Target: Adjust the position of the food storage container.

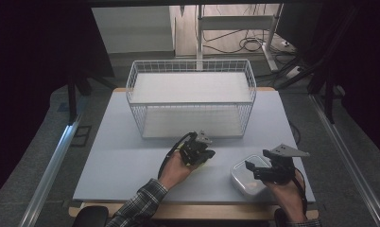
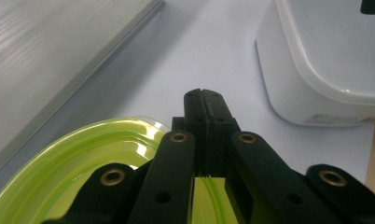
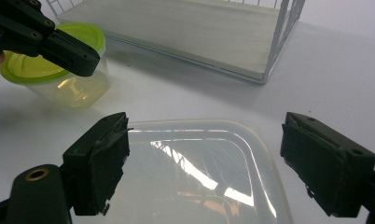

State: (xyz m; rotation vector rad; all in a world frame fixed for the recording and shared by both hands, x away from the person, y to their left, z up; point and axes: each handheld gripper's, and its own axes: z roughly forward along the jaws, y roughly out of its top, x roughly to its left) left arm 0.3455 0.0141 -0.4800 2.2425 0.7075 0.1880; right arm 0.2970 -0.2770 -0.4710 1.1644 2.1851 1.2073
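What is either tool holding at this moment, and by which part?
Left tool: jaws shut above the green-lidded container, nothing visibly clamped. Right tool: jaws open either side of the white container's lid, no grip visible. Nothing is held.

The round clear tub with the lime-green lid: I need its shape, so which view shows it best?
The right gripper view: the round clear tub with the lime-green lid shows lid and wall. The left gripper view gives lid only; the high view barely a sliver.

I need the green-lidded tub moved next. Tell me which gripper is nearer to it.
Left. The left gripper, jaws shut, sits right over the green-lidded tub. The right gripper hangs open over the white container, off to the tub's side.
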